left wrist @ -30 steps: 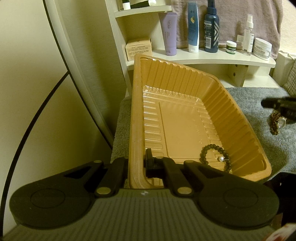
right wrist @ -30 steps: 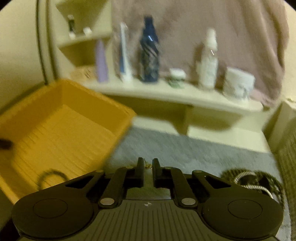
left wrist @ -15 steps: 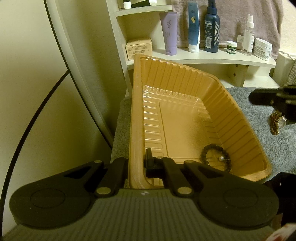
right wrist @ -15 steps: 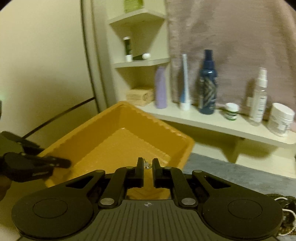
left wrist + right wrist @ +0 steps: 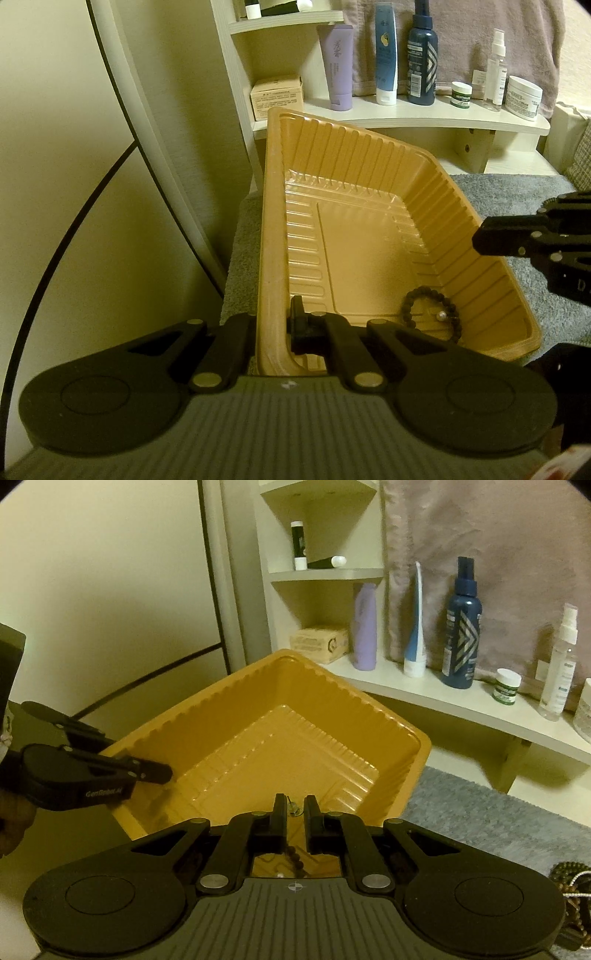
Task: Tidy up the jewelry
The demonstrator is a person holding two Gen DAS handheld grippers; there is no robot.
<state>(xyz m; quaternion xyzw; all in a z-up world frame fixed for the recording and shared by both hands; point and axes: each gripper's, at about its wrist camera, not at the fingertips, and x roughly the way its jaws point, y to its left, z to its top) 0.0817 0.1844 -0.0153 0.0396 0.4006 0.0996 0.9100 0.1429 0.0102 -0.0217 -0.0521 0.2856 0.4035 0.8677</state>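
Your left hand-held gripper (image 5: 271, 328) is clamped on the near rim of the orange tray (image 5: 273, 229); this tray is thin ribbed plastic, light and bendy, so hold it by the rim. Your right hand-held gripper (image 5: 294, 810) stands above the tray's near corner, its jaws almost shut on a small, thin piece of jewelry (image 5: 294, 806), too small to name; I judge it light and easy to lose, so pinch it gently. Further in, a dark bead bracelet (image 5: 432, 314) lies on the tray floor, loose and floppy.
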